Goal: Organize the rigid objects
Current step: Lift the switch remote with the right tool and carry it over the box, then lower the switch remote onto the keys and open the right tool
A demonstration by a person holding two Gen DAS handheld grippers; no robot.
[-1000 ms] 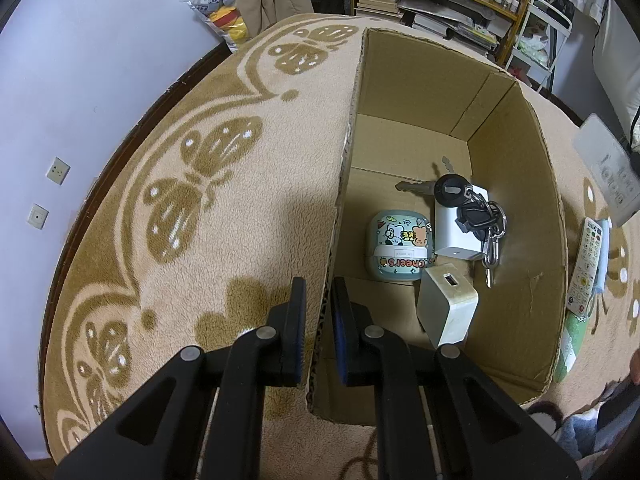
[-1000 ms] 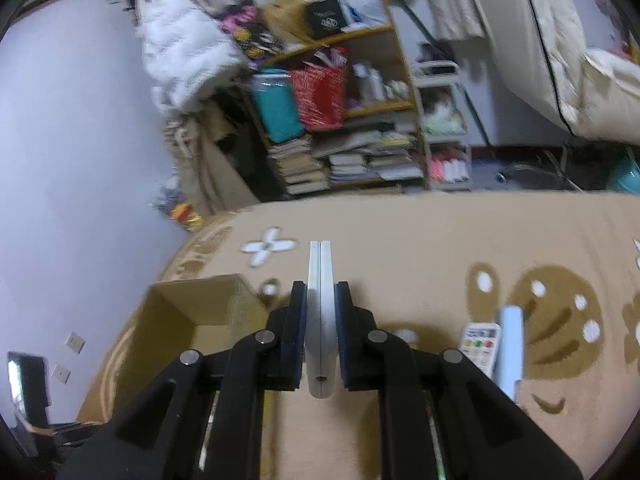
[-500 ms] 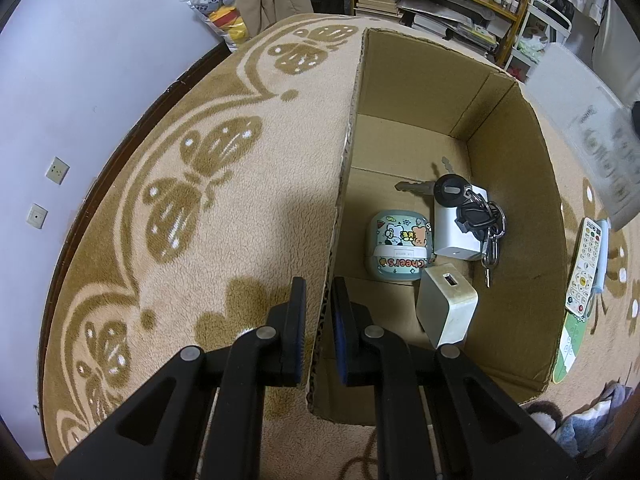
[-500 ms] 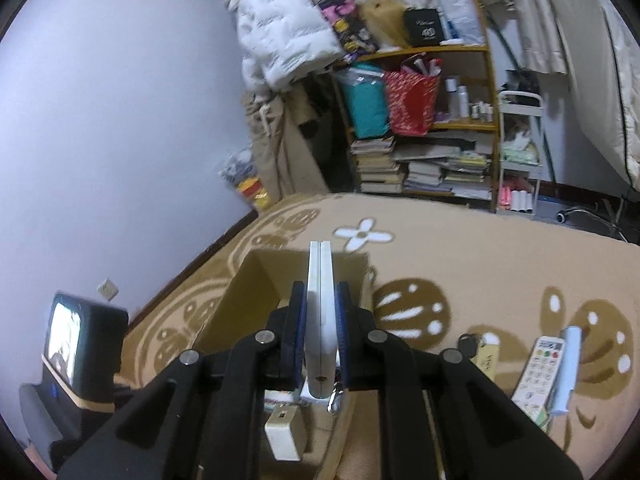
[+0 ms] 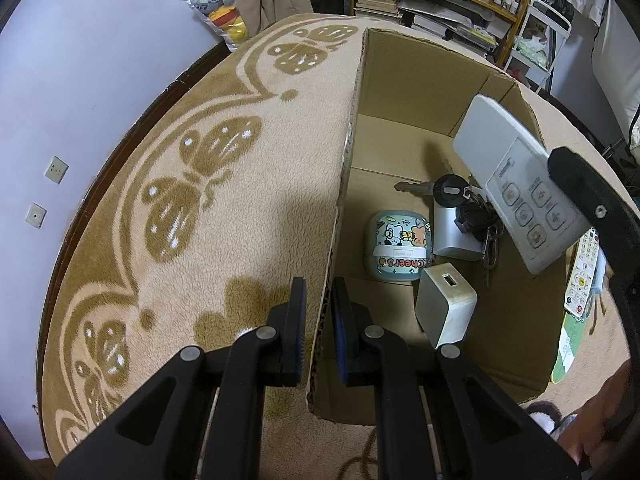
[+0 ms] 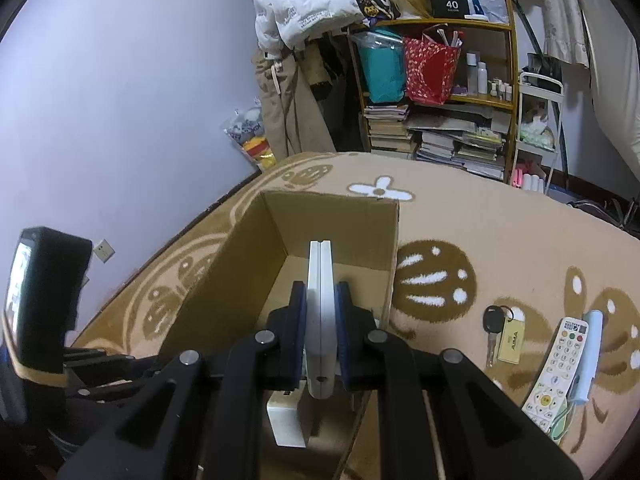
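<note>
- Left gripper (image 5: 319, 312): pads pinch the near left wall of the cardboard box (image 5: 404, 76), one pad outside over the carpet (image 5: 224, 216), one inside.
- Right gripper (image 6: 320, 320): pressed together on a flat white remote (image 6: 320, 304), held edge-up between the pads; the remote sticks out ahead of the fingertips.
- In the left wrist view the white remote (image 5: 520, 188) hangs tilted over the right side of the box, button face showing, above the key bunch (image 5: 468, 208); not touching the contents.
- Box floor: cartoon-printed case (image 5: 400, 248), white charger cube (image 5: 446, 304) just beside it, silver block (image 5: 452, 232) under the keys.
- Outside the box, on the carpet to the right: single key with tag (image 6: 500, 332), second remote (image 6: 554, 368), pale blue stick (image 6: 588, 356) beside it.
</note>
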